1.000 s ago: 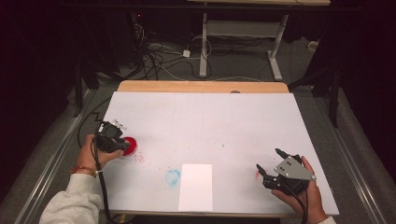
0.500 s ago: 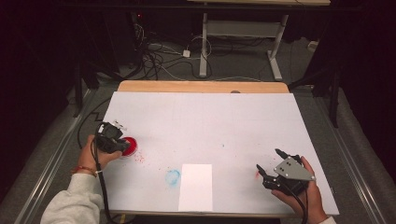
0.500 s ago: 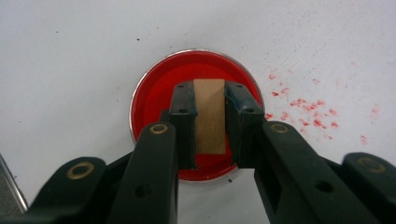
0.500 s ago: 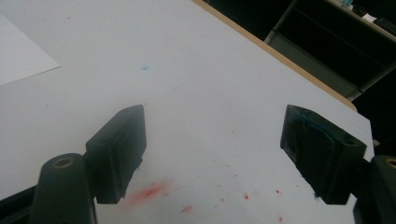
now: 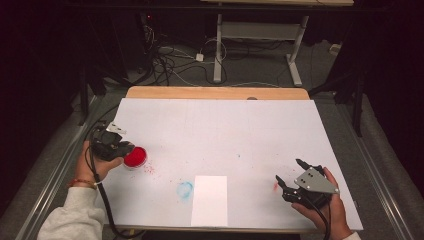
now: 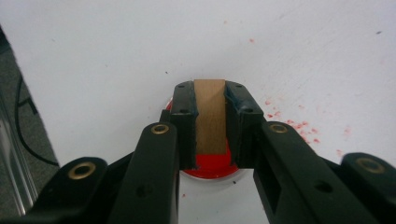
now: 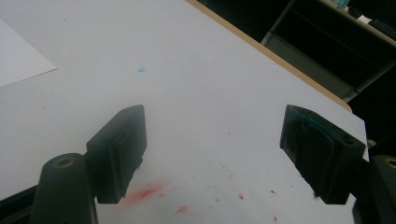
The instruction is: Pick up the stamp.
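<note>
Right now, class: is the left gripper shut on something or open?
Shut: the left gripper clamps a wooden block between both pads, above the red paint dish.

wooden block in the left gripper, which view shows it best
The left gripper view: the wooden block sits close up, clamped between the jaws above the red dish. In the high view the left gripper covers it.

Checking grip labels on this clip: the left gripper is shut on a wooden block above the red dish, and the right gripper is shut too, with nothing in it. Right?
Not quite. The right gripper is open: the right gripper view shows its jaws wide apart with nothing between them. The left gripper is indeed shut on the wooden block above the red dish.
</note>
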{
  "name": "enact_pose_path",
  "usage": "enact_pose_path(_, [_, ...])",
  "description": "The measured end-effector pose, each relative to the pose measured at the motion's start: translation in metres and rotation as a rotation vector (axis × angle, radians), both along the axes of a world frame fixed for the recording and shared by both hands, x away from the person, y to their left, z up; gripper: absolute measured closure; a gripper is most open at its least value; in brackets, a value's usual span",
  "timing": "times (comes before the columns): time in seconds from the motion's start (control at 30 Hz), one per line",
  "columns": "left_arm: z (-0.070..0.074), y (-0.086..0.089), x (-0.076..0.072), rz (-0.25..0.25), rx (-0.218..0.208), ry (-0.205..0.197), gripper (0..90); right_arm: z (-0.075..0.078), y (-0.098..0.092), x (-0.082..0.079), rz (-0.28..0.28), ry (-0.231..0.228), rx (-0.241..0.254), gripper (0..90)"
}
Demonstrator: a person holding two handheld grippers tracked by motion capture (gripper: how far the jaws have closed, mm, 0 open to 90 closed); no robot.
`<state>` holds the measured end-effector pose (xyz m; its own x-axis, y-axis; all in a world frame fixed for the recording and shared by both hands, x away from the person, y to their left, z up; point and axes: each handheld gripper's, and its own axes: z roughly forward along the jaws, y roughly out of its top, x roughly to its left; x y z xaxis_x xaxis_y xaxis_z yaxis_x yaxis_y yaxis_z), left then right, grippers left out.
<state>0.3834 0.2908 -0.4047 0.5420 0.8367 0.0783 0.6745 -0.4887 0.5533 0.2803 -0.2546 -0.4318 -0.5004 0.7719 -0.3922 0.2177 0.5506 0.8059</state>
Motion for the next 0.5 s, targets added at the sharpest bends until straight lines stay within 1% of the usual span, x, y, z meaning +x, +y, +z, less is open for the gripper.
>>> enact_pose_path(0.03, [0.008,0.001,-0.005,-0.004,-0.016,-0.024,73.7,0.0,0.0,0.0,0.0,0.0,0.0,23.0])
enact_pose_path(0.07, [0.008,0.001,-0.005,-0.004,-0.016,-0.024,73.7,0.0,0.0,0.0,0.0,-0.001,-0.002,23.0])
enact_pose_path(0.13, [0.017,0.001,-0.01,-0.006,-0.026,-0.05,73.6,0.0,0.0,0.0,0.005,0.0,-0.004,23.1])
enact_pose_path(0.17, [0.017,0.001,-0.01,-0.006,-0.026,-0.05,73.7,0.0,0.0,0.0,0.005,0.0,-0.004,23.1])
enact_pose_path(0.3, [0.024,0.001,-0.014,-0.01,-0.011,-0.065,73.7,-0.001,0.0,0.0,0.001,0.002,-0.011,22.8])
enact_pose_path(0.4, [0.026,0.001,-0.015,-0.02,-0.016,-0.063,73.7,0.0,0.0,0.0,-0.002,-0.001,-0.003,22.7])
enact_pose_path(0.47, [0.023,0.0,-0.013,-0.023,-0.015,-0.051,73.7,0.0,0.0,0.0,-0.001,-0.004,-0.002,22.6])
enact_pose_path(0.5, [0.02,0.0,-0.012,-0.023,-0.007,-0.042,73.7,0.0,0.0,0.0,-0.001,-0.004,-0.002,22.6])
